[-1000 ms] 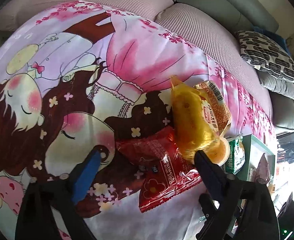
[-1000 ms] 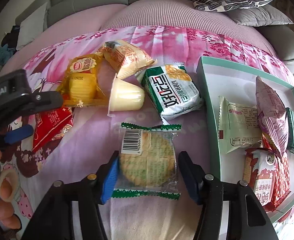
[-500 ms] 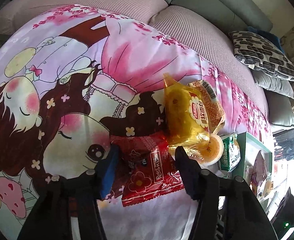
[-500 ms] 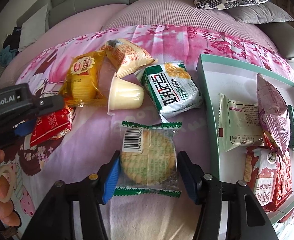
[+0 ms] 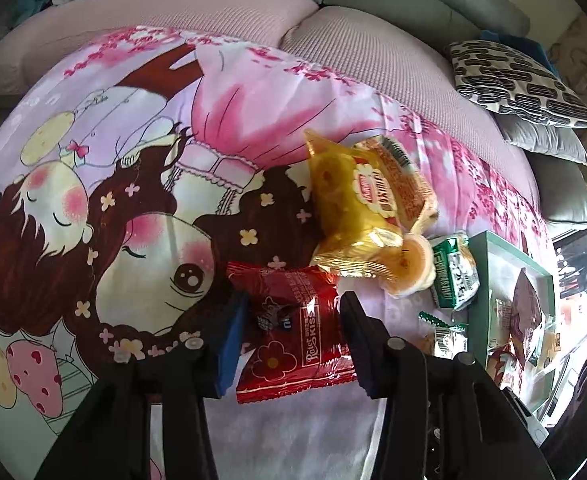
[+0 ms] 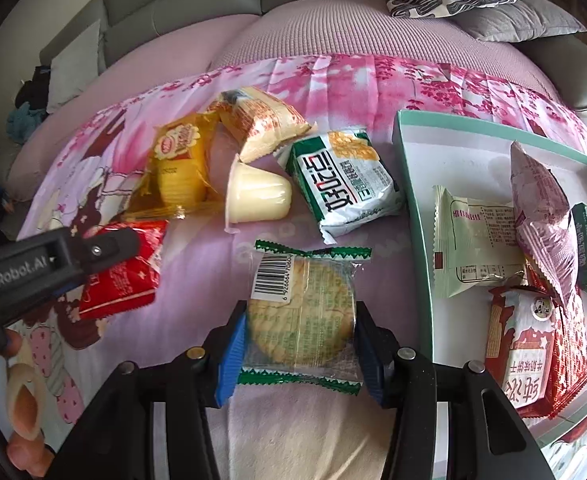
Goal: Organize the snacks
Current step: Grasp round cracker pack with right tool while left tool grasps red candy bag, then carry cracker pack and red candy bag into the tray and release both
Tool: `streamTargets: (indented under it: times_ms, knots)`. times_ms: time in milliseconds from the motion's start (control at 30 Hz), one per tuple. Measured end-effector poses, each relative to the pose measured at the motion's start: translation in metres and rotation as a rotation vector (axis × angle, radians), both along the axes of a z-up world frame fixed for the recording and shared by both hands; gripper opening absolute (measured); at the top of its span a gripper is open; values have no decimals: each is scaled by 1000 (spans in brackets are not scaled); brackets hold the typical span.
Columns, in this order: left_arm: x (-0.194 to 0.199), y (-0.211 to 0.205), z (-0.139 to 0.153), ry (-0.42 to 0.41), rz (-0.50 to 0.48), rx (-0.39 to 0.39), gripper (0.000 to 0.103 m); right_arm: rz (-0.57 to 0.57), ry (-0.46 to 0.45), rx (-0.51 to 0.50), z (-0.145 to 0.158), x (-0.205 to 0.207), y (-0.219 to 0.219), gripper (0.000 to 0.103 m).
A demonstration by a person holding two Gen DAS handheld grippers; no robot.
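The left tool [image 5: 289,336] has narrowed sharply over the last second: a second ago its fingers stood wide apart above the red packet [image 5: 293,332], and now they sit close on either flank of it, the blue pad [image 5: 231,344] at its left edge and the dark finger at its right. Whether they are truly squeezing the wrapper I cannot tell; the packet still lies flat on the cartoon-print sheet [image 5: 133,160], just below the yellow snack bag [image 5: 353,216].

Further right, the right tool [image 6: 299,344] has likewise drawn inward, and its fingers now meet both edges of the round cracker packet [image 6: 305,312], which rests on the sheet. The jelly cup [image 6: 259,194] and the green-and-white packet [image 6: 343,180] lie loose beyond it. At far right the teal-rimmed tray [image 6: 413,216] already holds several snacks.

Judged from this, both grasps are about settled, so lifting each packet toward the tray looks like the coming step.
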State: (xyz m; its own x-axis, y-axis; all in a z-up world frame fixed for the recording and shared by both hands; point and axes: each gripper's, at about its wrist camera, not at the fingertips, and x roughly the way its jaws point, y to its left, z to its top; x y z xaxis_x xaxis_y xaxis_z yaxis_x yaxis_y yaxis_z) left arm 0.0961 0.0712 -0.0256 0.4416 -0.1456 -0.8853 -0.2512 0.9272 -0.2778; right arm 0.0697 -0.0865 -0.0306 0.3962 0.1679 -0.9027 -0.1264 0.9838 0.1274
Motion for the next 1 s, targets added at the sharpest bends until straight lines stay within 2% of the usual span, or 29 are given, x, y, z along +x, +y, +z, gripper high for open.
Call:
streamTargets:
  times_ms: [33,67,100,733,1000]
  knots:
    - [-1,-1,2,-5,-3,3,46,1,-6,2,2,-1,-1,53]
    - [-2,-2,4,-11,-7,1,39,1,-11,7,4,-2,-1,53]
    - [-3,-3,5,-16,-9,-2,37,0,-14,11,6,-2,-2,53]
    - [-11,-14,34,-85,-29,22,37,-31,-53,59,26,-6,-19,53]
    - [-12,-23,40,-105,-55,7,37,-44,-66,60,32,-7,-25,53]
